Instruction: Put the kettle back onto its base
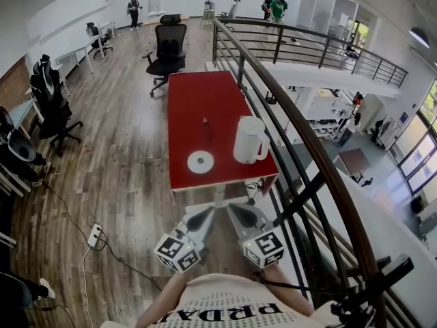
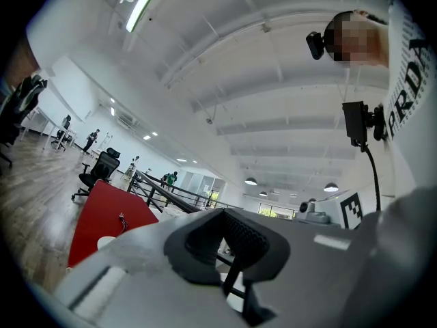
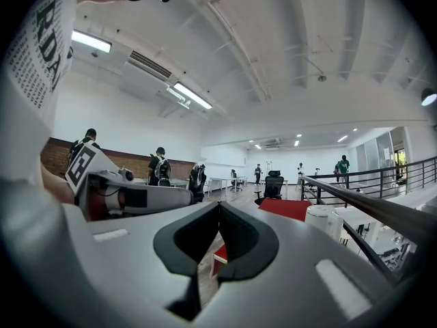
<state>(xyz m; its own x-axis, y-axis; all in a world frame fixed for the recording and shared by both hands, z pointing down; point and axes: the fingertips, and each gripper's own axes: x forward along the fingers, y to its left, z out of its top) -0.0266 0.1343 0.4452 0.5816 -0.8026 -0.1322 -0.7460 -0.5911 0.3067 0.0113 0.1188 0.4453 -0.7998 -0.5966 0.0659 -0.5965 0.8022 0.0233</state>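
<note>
Right gripper view: gripper (image 3: 219,206) closed, empty.

Kettle (image 1: 250,140) stands right of base (image 1: 201,161), apart, on red table (image 1: 198,101).

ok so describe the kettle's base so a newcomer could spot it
Find the long red table beside the black railing. At its near end, left of the tall white kettle, lies the base. It is the only flat round disc on the table.
</note>
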